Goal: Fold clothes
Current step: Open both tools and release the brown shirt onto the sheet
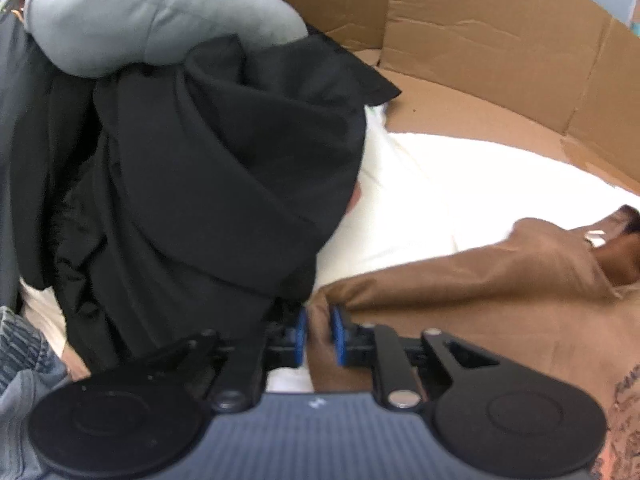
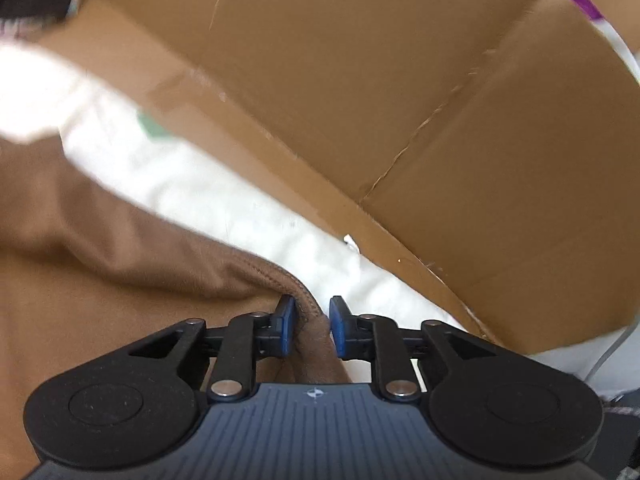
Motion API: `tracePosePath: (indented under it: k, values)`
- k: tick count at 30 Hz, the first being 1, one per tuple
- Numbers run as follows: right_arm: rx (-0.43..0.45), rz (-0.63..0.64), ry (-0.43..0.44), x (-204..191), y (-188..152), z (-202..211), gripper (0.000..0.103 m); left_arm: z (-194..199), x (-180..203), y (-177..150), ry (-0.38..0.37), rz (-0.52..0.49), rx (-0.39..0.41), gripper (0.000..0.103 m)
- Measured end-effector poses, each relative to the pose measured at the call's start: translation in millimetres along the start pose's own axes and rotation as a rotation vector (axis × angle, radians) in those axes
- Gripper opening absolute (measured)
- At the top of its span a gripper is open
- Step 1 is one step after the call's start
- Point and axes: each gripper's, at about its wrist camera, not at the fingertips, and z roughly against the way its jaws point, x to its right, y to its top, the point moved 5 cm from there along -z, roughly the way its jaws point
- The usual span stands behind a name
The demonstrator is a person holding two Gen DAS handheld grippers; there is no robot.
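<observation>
Left wrist view: the left gripper (image 1: 321, 330) has its blue pads nearly closed on a fold of the brown garment (image 1: 460, 280), which lies over a white sheet (image 1: 420, 200) and runs off the right edge of the frame. A printed area at the lower right corner is cut off and unreadable. A heap of black clothing (image 1: 200, 184) fills the left half and hides the sheet beneath it; a grey garment (image 1: 152, 12) rests on top. A ribbed grey fabric (image 1: 20, 344) at the left edge is only partly visible. A cardboard wall (image 1: 480, 32) stands behind.

Right wrist view: the right gripper (image 2: 312, 326) pinches a stitched hem of the brown garment (image 2: 100, 260) between narrowly spaced pads. The white sheet (image 2: 240, 192) is overexposed and blurred. The cardboard wall (image 2: 400, 80) fills the upper frame. Objects at the top corners are too blurred to identify.
</observation>
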Motion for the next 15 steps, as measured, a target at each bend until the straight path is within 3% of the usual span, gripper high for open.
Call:
tracePosePath:
  k: [5, 7, 12, 15]
  values:
    - [0.115, 0.006, 0.106, -4.6, 14.0, 30.4, 0.031, 31.4, 13.2, 14.1, -0.056, -0.026, 0.102, 0.021]
    - [0.120, 0.017, 0.131, -16.6, 19.3, 29.3, 0.033, 32.6, 23.1, 21.9, -0.079, -0.037, 0.123, 0.021]
    - [0.122, 0.045, 0.189, -48.3, 31.8, 23.7, 0.034, 20.6, 50.2, 32.2, -0.106, -0.075, 0.115, 0.021]
    - [0.112, 0.063, 0.219, -68.7, 32.7, 17.8, 0.035, -9.2, 72.5, 42.2, -0.150, -0.089, 0.106, 0.021]
